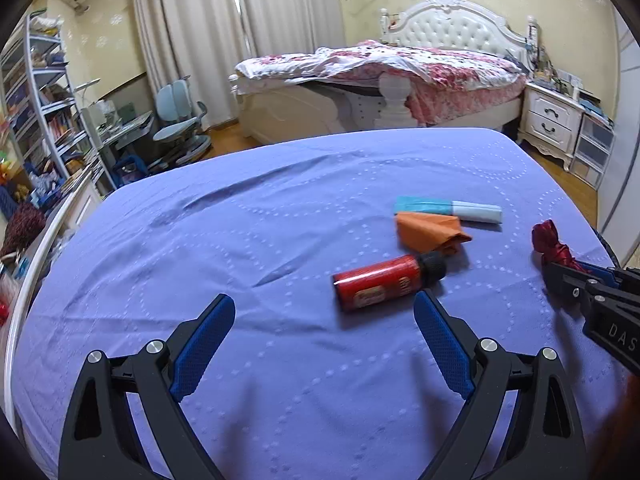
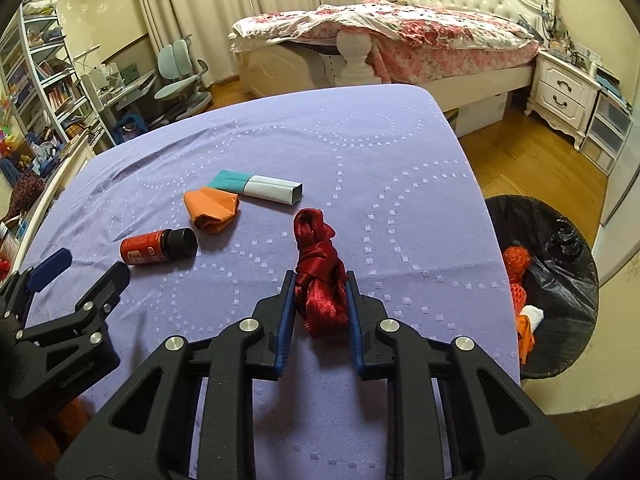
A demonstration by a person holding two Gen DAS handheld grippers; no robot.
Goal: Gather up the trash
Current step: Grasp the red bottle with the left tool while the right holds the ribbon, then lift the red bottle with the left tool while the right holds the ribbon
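Note:
A knotted dark red ribbon (image 2: 314,236) lies near the right edge of the purple-covered table (image 2: 360,152). My right gripper (image 2: 320,284) is shut on it, both blue pads pressing its sides. The ribbon (image 1: 550,240) and right gripper (image 1: 560,276) also show at the far right of the left wrist view. My left gripper (image 1: 324,316) is open just above the cloth. A red bottle with a black cap (image 1: 384,282) lies on its side just beyond its right finger. Behind the bottle are a crumpled orange paper (image 1: 428,232) and a teal-and-white box (image 1: 448,208).
A bin with a black liner (image 2: 568,276) stands on the wooden floor by the table's right edge, holding orange, red and white scraps. A bed (image 1: 400,72) and nightstand (image 1: 552,116) are behind; shelves and a desk chair (image 1: 180,120) are to the left.

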